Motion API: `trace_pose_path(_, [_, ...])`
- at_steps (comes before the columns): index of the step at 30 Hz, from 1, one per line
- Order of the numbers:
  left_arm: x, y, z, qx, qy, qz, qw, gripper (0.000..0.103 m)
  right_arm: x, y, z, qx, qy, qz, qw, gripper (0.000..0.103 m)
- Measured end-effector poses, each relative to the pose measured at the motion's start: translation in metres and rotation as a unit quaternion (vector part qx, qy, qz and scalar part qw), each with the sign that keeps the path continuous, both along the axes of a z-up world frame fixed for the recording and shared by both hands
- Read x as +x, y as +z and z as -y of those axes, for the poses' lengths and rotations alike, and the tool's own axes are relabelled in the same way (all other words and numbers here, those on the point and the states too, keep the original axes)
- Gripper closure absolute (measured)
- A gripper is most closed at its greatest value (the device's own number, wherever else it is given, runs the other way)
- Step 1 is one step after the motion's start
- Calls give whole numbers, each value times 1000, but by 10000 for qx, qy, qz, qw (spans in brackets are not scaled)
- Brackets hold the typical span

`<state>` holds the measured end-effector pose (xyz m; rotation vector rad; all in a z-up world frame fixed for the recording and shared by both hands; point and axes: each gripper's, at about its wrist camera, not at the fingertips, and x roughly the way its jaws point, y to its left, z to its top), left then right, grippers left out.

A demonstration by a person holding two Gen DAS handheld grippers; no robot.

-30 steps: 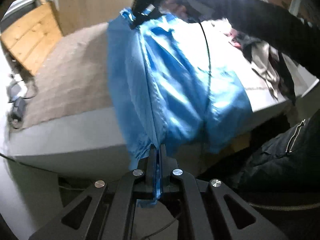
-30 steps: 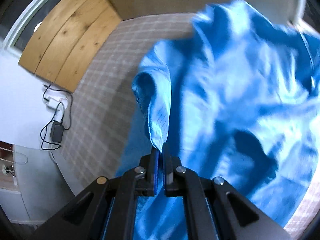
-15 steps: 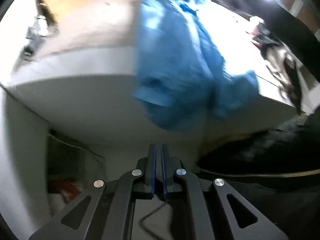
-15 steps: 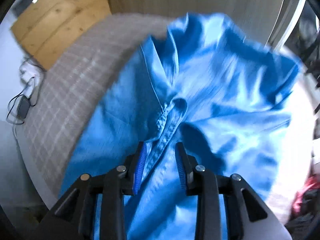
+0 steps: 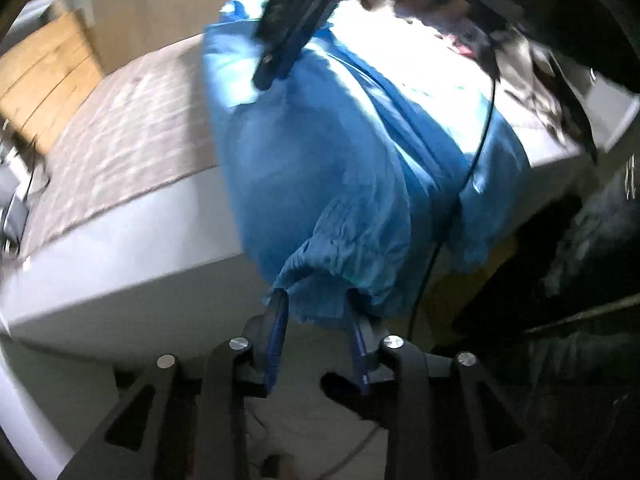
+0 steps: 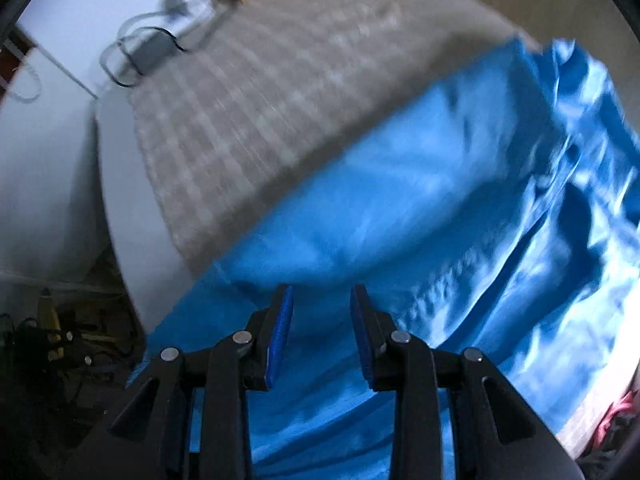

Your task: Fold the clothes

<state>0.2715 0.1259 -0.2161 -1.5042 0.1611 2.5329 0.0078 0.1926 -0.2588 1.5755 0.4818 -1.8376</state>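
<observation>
Crumpled bright blue thin-fabric shirt [image 5: 340,168]: spread across the near part of a bed covered in grey-beige checked cloth [image 5: 132,128], lower part hanging over the white mattress edge [image 5: 132,256].

Left gripper [image 5: 316,312]: blue-padded fingers [image 5: 276,332] spread wide, bunched hem of the shirt sitting between them, touching at the tips, not pinched.

Right gripper [image 6: 322,300]: fingers [image 6: 280,328] likewise apart, held just above the shirt [image 6: 440,240], nothing clamped. Seen from the left wrist, above the far end of the shirt [image 5: 280,44].

Thin black cable [image 5: 472,160]: trailing down across the shirt.

Pale wooden headboard [image 5: 44,80]: at the far end of the bed.
</observation>
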Motion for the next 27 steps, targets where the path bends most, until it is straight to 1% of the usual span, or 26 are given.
trace_pose_path(4, [-10,-10,-5,-75,-354,-45,9993,76,-5,-11,-5,67,-75,113,9999,73])
trace_pose_path(5, [-12,-12,-7,-81,-442,-25,9990,80,-6,-11,-5,61,-89,126,9999,73])
trace_pose_path(6, [-13,-16,-9,-72,-529,31,9986,89,-7,-11,-5,59,-103,136,9998,74])
trace_pose_path(8, [-14,-21,-15,-27,-649,149,9978,95,-7,-11,-4,80,-123,97,9998,75])
trace_pose_path(10, [-5,-22,-22,108,-586,286,9978,99,-7,-11,-3,106,-104,33,9999,76])
trace_pose_path(14, [12,-24,-36,377,-461,558,9967,103,-8,-11,-3,120,-117,-45,9998,79])
trace_pose_path(15, [16,-24,-40,444,-430,626,9961,101,-9,-11,-3,102,-136,-48,9998,79])
trace_pose_path(21, [41,-27,-61,846,-240,1033,9908,101,-11,-10,-1,132,-52,-37,9999,78])
trace_pose_path(22, [41,-26,-62,877,-246,1046,9903,101,-12,-8,-4,78,-90,23,9999,78])
trace_pose_path(23, [37,-23,-59,866,-296,993,9908,101,-10,2,-12,-95,-166,28,9998,78])
trace_pose_path(26, [23,-15,-50,831,-445,834,9920,101,-1,40,-45,-742,-411,-54,9964,76])
trace_pose_path(27, [18,-12,-46,820,-495,781,9923,101,6,54,-65,-955,-600,-117,9936,75])
